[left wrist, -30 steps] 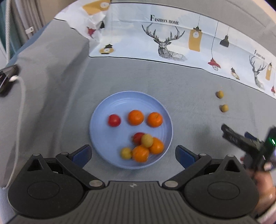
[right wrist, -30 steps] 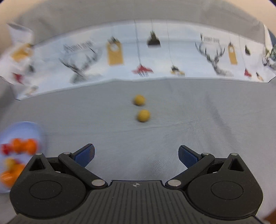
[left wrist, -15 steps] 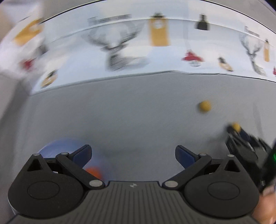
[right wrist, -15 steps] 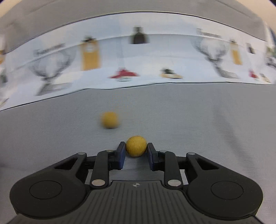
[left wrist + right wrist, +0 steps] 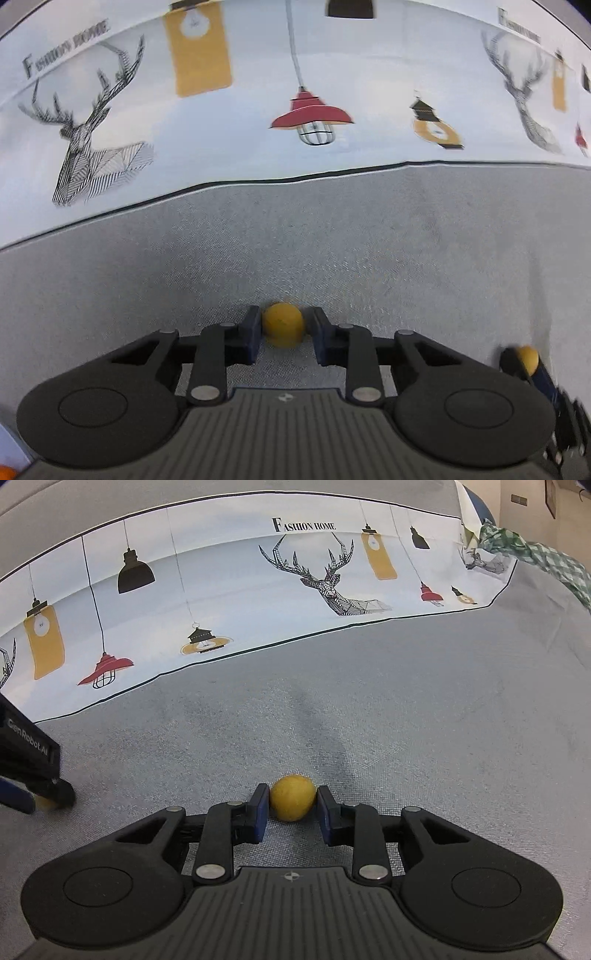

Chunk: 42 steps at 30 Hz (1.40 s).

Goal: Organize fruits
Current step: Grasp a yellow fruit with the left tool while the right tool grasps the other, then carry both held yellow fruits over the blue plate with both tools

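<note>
Two small yellow fruits lie on the grey cloth. In the left wrist view my left gripper (image 5: 284, 326) has one yellow fruit (image 5: 283, 321) between its blue pads; its jaws are closing and the pads press on the fruit. In the right wrist view my right gripper (image 5: 293, 801) is shut on the other yellow fruit (image 5: 293, 795), its jaws easing open a little with the pads still touching both sides. The right gripper's fruit (image 5: 527, 357) also shows at the left view's right edge. The left gripper's body (image 5: 29, 760) sits at the right view's left edge.
A printed cloth with deer and lamps (image 5: 295, 92) runs along the back of the grey surface (image 5: 406, 720). A green checked fabric (image 5: 535, 557) lies at the far right. An orange fruit (image 5: 5, 472) peeks in at the left view's bottom left corner.
The left gripper swung right, away from the blue plate of fruit, dropped to a yellow fruit and closed on it. The right gripper closed on the other yellow fruit and still holds it.
</note>
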{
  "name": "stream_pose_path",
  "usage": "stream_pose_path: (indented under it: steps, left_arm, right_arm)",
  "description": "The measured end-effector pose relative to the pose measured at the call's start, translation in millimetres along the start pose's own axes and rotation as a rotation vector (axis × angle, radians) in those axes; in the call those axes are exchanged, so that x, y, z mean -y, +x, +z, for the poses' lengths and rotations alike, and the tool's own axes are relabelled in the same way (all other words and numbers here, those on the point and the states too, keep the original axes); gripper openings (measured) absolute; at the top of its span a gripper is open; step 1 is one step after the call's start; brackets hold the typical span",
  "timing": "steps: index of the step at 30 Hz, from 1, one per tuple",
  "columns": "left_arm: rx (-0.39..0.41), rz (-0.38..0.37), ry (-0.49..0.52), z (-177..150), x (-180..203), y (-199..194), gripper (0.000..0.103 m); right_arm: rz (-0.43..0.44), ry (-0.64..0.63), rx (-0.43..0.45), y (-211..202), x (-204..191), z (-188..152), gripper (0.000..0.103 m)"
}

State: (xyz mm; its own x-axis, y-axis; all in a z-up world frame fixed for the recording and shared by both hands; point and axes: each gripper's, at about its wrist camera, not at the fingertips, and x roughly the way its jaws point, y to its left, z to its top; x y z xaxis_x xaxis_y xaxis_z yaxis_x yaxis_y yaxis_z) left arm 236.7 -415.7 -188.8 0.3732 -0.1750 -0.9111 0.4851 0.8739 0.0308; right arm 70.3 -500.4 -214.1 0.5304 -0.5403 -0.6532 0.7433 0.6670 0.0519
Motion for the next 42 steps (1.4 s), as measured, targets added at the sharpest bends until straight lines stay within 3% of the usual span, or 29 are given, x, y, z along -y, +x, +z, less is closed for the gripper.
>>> stream_pose_path:
  steps: [6,10,13,19,26,34,42]
  left_arm:
    - [0.003,0.049,0.005,-19,-15,-22,0.031]
    - [0.04,0.093,0.057,-51,-28,-80,0.032]
    - [0.075,0.108,0.085,-83,-44,-127,0.032]
    - [0.082,0.099,0.056,-145,-90,-210,0.032]
    - [0.085,0.151,-0.002,-222,-153,-287,0.032]
    - [0.127,0.203,-0.117,-299,-220,-348,0.032]
    - [0.184,0.194,-0.205,-354,-245,-382,0.032]
  right_arm:
    - [0.005,0.041,0.03,-10,5,-1,0.029]
    - [0.045,0.036,0.098,-32,5,-3,0.029]
    - [0.092,0.033,0.062,-59,4,-6,0.029]
    - [0.254,0.01,0.061,-167,5,-13,0.029]
    - [0.476,-0.089,0.034,-301,-10,-44,0.029]
    - [0.691,-0.256,0.046,-404,-58,-78,0.029]
    - [0.739,-0.408,0.09,-464,-78,-105,0.029]
